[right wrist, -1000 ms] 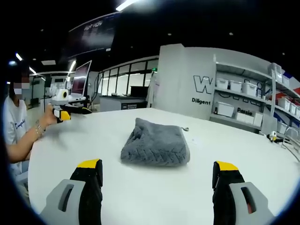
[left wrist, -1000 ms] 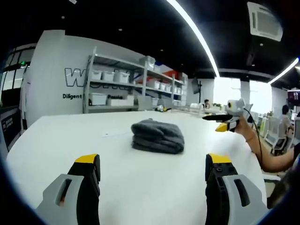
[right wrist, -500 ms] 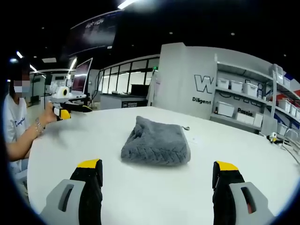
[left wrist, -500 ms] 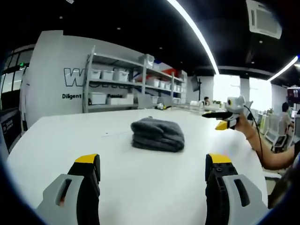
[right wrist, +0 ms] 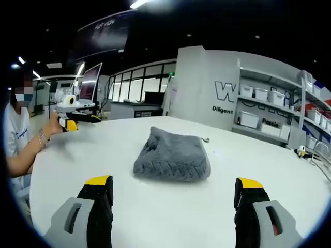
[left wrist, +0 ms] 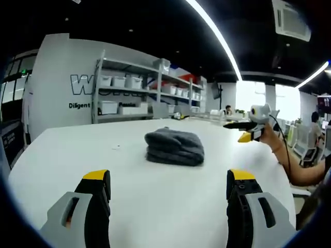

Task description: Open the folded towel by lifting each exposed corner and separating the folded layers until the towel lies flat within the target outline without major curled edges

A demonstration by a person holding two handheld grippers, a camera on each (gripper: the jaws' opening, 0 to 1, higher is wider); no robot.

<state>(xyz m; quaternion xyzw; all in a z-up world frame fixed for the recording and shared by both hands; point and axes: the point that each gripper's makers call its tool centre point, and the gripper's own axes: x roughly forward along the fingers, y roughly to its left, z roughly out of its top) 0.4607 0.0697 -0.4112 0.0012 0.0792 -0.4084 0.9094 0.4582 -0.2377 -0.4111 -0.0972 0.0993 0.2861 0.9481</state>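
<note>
My left gripper (left wrist: 168, 181) hangs above the white table (left wrist: 62, 155) with jaws spread wide and nothing between them. My right gripper (right wrist: 176, 187) is likewise wide apart and empty over the same table. Ahead of both, well clear of the jaw tips, the grey towel (left wrist: 174, 147) lies folded in a thick bundle near the table's middle, layers stacked. Beyond it stands a shelving rack (left wrist: 129, 93) loaded with white storage bins. A small white scrap (right wrist: 215, 152) lies beside the towel.
</note>
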